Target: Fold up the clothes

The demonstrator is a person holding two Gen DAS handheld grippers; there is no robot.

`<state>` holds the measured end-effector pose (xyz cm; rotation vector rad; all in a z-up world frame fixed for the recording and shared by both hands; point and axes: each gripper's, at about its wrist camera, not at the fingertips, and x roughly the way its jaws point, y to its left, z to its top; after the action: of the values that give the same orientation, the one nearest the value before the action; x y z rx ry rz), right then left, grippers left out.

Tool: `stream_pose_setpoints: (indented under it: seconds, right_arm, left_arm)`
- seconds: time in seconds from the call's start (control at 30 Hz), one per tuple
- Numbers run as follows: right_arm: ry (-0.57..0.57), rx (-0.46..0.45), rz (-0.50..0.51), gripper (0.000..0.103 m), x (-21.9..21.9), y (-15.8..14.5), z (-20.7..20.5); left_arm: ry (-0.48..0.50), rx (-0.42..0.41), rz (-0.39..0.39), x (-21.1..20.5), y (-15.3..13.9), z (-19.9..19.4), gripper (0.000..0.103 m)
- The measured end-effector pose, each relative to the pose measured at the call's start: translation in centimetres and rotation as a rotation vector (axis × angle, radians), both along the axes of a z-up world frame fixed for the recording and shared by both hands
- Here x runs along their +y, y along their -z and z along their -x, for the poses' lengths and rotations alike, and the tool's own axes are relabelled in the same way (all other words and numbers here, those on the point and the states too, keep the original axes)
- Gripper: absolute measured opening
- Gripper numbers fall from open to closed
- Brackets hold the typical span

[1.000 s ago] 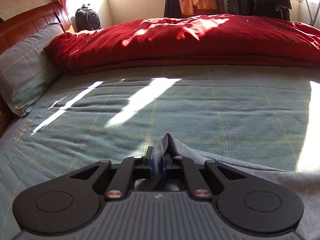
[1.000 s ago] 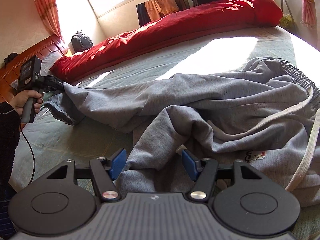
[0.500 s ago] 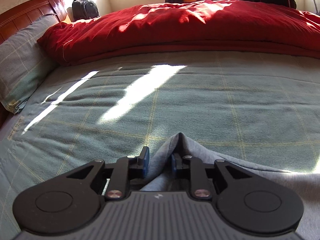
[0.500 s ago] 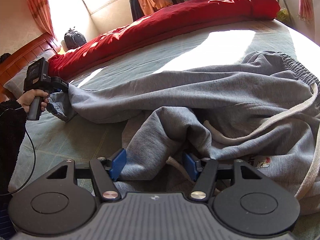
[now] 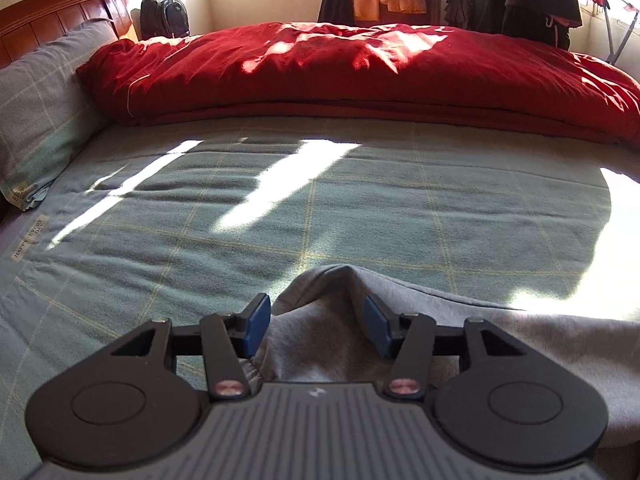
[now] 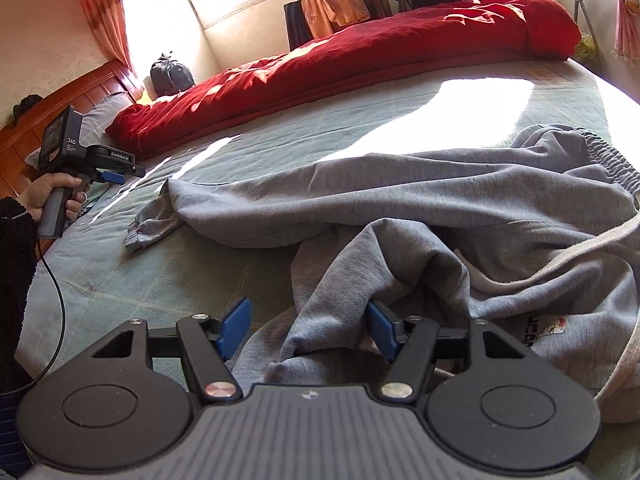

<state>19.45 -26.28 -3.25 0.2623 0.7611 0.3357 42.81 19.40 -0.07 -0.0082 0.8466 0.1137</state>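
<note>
Left wrist view: left gripper (image 5: 316, 326) jaws opening around gray pants (image 5: 320, 344) on bed (image 5: 360, 216), right gripper (image 6: 308, 328) jaws open.

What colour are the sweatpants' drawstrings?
The drawstring is off-white, against grey sweatpants; clearest in the right wrist view.

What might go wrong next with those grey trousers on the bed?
The left tool is opening with a fold of the grey trousers between its pads, so that leg may slump out of line. The right tool stands open around a bunched fold; closing there might catch several layers. The loose drawstring could snag or get folded in crooked.
</note>
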Motion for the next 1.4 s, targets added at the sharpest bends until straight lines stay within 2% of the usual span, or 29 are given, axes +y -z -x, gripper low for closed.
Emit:
stream_pose_setpoints:
  seconds: [0.07, 0.1, 0.23, 0.37, 0.5, 0.57, 0.7, 0.87, 0.97, 1.13, 1.4]
  right_arm:
    - [-0.005, -0.006, 0.004, 0.068, 0.4, -0.4, 0.5]
    - [-0.009, -0.010, 0.006, 0.068, 0.6, -0.6, 0.7]
    - [-0.009, -0.017, 0.012, 0.069, 1.4, -1.1, 1.1]
    - [-0.013, -0.018, 0.007, 0.069, 1.8, -1.3, 1.7]
    - [-0.021, -0.025, -0.024, 0.069, 1.5, -1.6, 2.7]
    - [-0.021, -0.031, -0.029, 0.069, 1.3, -1.7, 3.2]
    - [-0.005, -0.044, -0.043, 0.069, 0.5, -2.1, 4.0]
    - [0.001, -0.050, -0.064, 0.069, -0.5, -2.1, 4.5]
    - [0.005, -0.043, -0.073, 0.069, -1.1, -1.8, 4.5]
    - [0.030, -0.024, -0.087, 0.069, -1.7, -1.2, 4.0]
    - [0.023, 0.026, -0.058, 0.069, -0.8, 0.3, 1.7]
  left_arm:
    - [0.010, 0.011, 0.076, 0.4, 0.5, 1.9, 0.055]
    - [0.006, 0.017, 0.090, 0.4, 0.7, 2.7, 0.055]
    - [0.007, 0.034, 0.101, 0.3, 2.2, 6.3, 0.055]
    - [0.010, 0.067, 0.149, 0.2, 3.7, 9.0, 0.055]
    - [-0.007, 0.090, 0.170, -0.2, 4.4, 10.3, 0.055]
    - [-0.021, 0.083, 0.214, -0.2, 4.2, 10.7, 0.055]
    - [-0.030, 0.051, 0.314, -0.7, 3.3, 11.2, 0.055]
    - [-0.088, 0.020, 0.427, -1.3, 3.4, 11.1, 0.055]
    - [-0.146, 0.016, 0.519, -1.0, 4.9, 11.1, 0.055]
    - [-0.217, 0.056, 0.630, -0.1, 8.2, 10.2, 0.055]
    - [-0.364, -0.053, 0.732, 2.7, 11.0, 8.5, 0.056]
